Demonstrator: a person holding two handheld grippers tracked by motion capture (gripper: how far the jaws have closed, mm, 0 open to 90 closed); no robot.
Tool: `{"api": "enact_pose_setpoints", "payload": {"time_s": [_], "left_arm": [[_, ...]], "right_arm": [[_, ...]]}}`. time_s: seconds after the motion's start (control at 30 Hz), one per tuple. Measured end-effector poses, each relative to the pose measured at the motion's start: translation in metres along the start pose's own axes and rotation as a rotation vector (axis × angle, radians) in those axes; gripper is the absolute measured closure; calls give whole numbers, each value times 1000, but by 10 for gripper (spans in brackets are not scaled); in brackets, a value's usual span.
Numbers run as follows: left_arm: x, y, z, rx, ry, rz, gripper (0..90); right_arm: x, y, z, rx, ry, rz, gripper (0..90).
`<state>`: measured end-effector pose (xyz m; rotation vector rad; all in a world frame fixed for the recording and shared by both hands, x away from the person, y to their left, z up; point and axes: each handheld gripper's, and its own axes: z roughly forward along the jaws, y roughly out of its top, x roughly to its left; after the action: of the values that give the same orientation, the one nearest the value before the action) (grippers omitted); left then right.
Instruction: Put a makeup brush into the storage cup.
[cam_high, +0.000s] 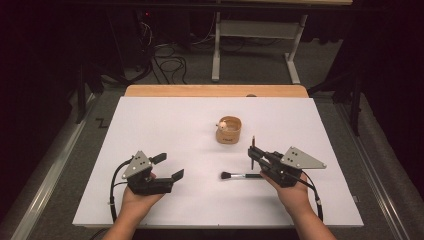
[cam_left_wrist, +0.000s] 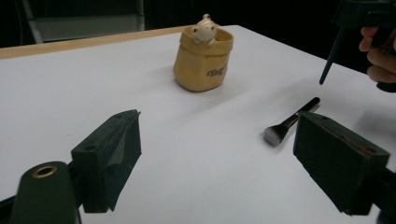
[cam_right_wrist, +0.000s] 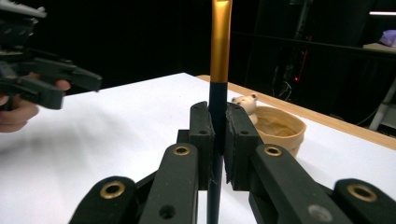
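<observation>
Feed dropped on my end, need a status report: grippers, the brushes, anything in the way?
Left gripper open, holding nothing. Right gripper shut on upright gold-tipped brush. Second brush flat on table. Path to tan pot clear.

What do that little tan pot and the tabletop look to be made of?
The tan pot looks like matte ceramic or soft leather-like stuff: its rim sags like a rolled bag, so I can't be sure. The tabletop seems a matte white sheet over wood, whose bare edge shows at the far side.

Cut-off and unreadable parts

The gold-tipped pen (cam_right_wrist: 219, 70) is running off the right gripper view's top and bottom edges; the tan pot's (cam_left_wrist: 203, 63) lettering is staying too small to read.
</observation>
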<state>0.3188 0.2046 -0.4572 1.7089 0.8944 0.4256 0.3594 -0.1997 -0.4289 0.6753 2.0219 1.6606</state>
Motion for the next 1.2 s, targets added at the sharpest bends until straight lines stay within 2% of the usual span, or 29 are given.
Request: {"api": "enact_pose_setpoints", "payload": {"time_s": [0.07,0.3,0.37,0.5,0.6,0.7,0.77,0.87,1.2], "left_arm": [[4,-3,-4,-2,13,-2,131],[14,-15,-14,-16,79,3,33],[16,-18,-15,-15,81,4,14],[20,-26,-16,-6,84,-21,6],[19,-26,-18,1,112,6,3],[18,-27,-15,8,85,-2,0],[16,-27,-14,18,79,21,0],[13,-25,-14,12,67,28,0],[9,-25,-16,-5,52,34,0]], "right_arm": [[-4,0,3,0,-9,-5,845],[-16,-3,14,-5,-48,25,845],[-18,-4,17,-7,-52,41,845],[-24,-6,23,-6,-68,54,845],[-27,-8,27,1,-78,67,845],[-30,-6,30,0,-86,79,845],[-32,-3,33,-3,-85,77,845],[-33,2,35,-9,-83,77,844],[-39,14,47,-20,-88,82,845]]}}
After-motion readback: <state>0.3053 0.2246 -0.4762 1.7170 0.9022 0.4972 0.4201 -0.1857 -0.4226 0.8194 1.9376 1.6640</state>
